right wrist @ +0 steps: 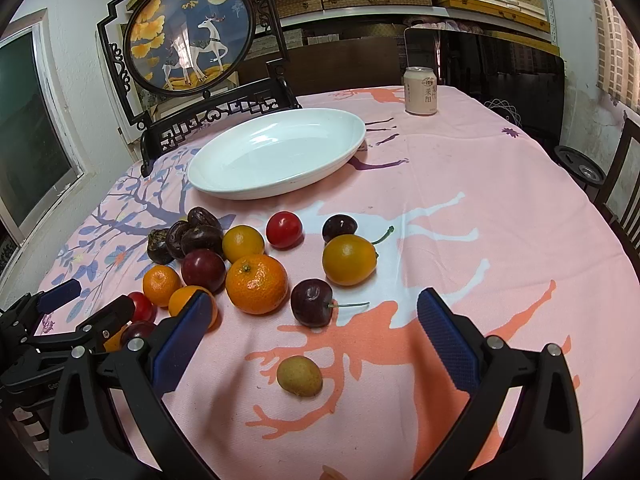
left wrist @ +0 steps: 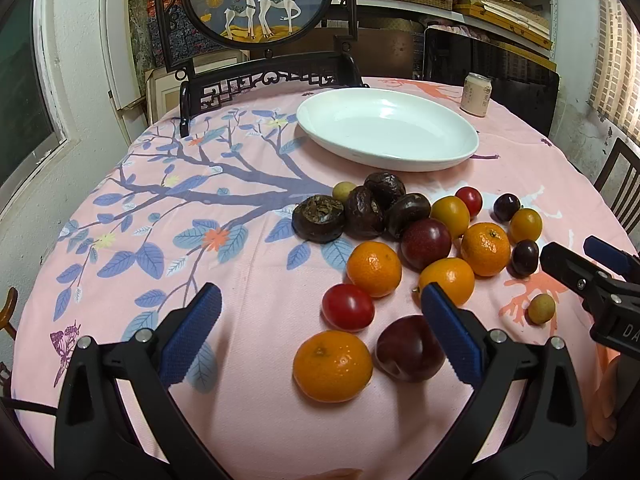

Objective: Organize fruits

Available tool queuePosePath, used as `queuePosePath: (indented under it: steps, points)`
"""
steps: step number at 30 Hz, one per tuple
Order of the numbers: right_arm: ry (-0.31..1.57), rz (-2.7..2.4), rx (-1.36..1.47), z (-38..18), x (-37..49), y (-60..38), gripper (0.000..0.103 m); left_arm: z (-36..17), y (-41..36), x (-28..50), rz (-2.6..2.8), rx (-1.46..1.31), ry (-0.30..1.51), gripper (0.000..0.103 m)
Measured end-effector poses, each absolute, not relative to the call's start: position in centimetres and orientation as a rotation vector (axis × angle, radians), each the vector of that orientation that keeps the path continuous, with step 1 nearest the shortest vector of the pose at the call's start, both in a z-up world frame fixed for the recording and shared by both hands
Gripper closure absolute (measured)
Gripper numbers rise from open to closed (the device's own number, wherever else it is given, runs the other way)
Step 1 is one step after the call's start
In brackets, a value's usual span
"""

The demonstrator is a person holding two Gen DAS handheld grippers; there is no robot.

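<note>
Left jaws: my left gripper (left wrist: 320, 316) stands spread wide and empty above the near edge of the pink tree-printed tablecloth (left wrist: 256, 420).
Right jaws: my right gripper (right wrist: 314, 322) is likewise spread wide, pinching nothing.
Fruit heap: the mixed fruits lie loose on the cloth between me and the empty white oval ceramic plate (left wrist: 400, 160), which sits toward the far edge.
Nearest to left: a round orange mandarin (left wrist: 332, 366) and a dark red plum (left wrist: 406, 346) lie just ahead, the plum touching the mandarin and partly behind my right-hand finger pad.
Nearest to right: a small tan oval longan-like fruit (right wrist: 299, 375) lies straight ahead between the jaws, apart from the heap; its long axis runs roughly across the jaw gap.
Also near right: a dark cherry with a green stem (right wrist: 311, 302) just beyond it, stem pointing right.
Judgement: the right gripper looks best lined up, needing mostly a forward drop; a small round fruit may roll.
Writing: a pale drink can (right wrist: 420, 90) at the far edge carries Chinese characters, too small for me to read surely.
Gripper lettering: "DA" shows on the right gripper's body in the left view; the rest is cut off.
</note>
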State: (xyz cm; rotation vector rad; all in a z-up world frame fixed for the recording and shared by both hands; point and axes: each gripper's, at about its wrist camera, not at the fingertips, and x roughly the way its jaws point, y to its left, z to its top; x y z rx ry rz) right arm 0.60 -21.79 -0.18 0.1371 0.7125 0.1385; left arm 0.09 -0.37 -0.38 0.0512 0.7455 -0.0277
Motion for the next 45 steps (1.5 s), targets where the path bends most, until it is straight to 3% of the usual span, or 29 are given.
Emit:
queuePosePath:
  steps: [45]
  points:
    - [0.79, 0.196, 0.094, -0.9, -1.3, -22.4, 0.001, -1.3, 2.0, -2.2, -0.149, 0.049, 0.8, 0.002]
